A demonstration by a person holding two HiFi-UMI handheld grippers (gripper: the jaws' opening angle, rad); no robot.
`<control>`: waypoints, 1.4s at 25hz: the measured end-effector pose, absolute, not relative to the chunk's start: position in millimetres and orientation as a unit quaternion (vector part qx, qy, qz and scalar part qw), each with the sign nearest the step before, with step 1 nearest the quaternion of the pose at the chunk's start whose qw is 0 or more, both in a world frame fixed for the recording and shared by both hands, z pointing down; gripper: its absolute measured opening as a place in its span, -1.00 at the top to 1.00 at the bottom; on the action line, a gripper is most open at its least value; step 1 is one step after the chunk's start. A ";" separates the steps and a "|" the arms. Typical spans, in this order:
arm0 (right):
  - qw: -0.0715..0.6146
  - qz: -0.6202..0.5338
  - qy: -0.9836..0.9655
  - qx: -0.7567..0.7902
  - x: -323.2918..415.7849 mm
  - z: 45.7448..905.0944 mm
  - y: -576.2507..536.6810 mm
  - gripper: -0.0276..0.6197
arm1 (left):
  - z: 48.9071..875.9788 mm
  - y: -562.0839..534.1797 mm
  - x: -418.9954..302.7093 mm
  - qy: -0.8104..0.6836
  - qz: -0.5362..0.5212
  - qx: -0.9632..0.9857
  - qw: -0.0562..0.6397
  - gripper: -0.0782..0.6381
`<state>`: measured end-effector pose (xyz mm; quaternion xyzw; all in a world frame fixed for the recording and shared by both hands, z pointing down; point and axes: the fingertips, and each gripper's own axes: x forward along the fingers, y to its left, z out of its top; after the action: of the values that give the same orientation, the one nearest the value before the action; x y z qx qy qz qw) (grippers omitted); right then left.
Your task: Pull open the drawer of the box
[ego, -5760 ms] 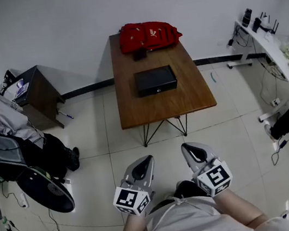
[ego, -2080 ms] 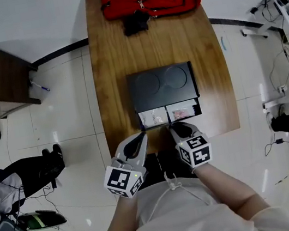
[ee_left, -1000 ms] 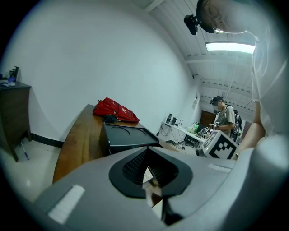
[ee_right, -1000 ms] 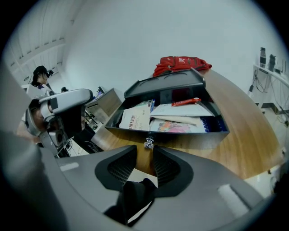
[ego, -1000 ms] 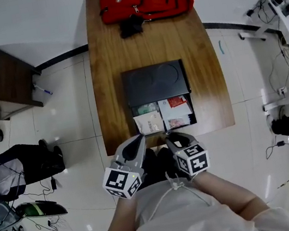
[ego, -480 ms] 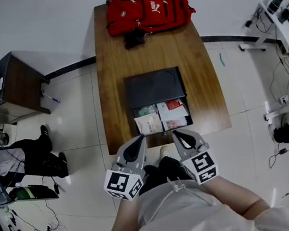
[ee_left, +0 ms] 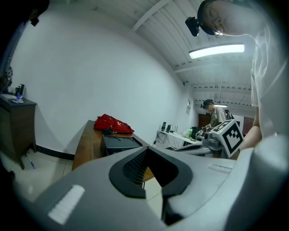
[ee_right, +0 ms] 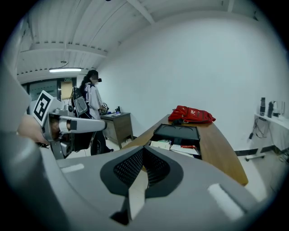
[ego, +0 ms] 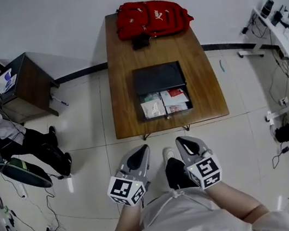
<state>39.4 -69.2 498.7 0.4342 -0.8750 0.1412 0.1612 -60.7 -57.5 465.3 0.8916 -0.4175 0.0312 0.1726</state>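
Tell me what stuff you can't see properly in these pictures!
1. Papers and packets in the open drawer: head view, too small to read.
2. Small dark thing beside the red backpack: head view, too small to identify.
3. The drawer in the left gripper view: hidden behind the left gripper itself; only the black box shows above it.

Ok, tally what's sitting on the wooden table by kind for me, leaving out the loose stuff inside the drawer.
red backpack: 1
small black item in front of the backpack: 1
black box, its drawer open: 1
Total on the table: 3
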 end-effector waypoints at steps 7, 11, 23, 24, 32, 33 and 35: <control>0.146 0.132 -0.867 0.459 41.6 490.0 26.1 0.90 | 460.0 43.3 -70.5 -0.407 0.027 0.899 0.161 0.79; 0.144 0.130 -0.869 0.456 40.8 485.9 78.3 0.90 | 459.1 90.8 -66.8 -0.399 0.025 0.902 0.163 0.79; 0.126 0.092 -0.882 0.445 52.9 451.6 135.9 0.90 | 430.6 143.9 -40.6 -0.389 0.013 0.911 0.138 0.79; 0.123 0.089 -0.883 0.444 55.4 448.5 136.5 0.90 | 428.2 144.6 -37.2 -0.388 0.014 0.911 0.136 0.79; 0.113 0.085 -0.894 0.426 74.6 430.0 148.7 0.90 | 411.9 151.2 -14.8 -0.403 0.003 0.907 0.124 0.79; 0.110 0.084 -0.895 0.425 76.3 426.8 149.4 0.90 | 411.6 151.0 -12.0 -0.403 0.004 0.907 0.124 0.79; 0.104 0.084 -0.896 0.424 78.4 421.2 149.7 0.90 | 411.9 152.1 -7.4 -0.402 0.008 0.907 0.123 0.79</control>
<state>78.4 149.7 421.2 0.4235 -0.8960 0.0836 0.1037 -7.4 152.1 411.9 0.9073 -0.4019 0.0078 0.1234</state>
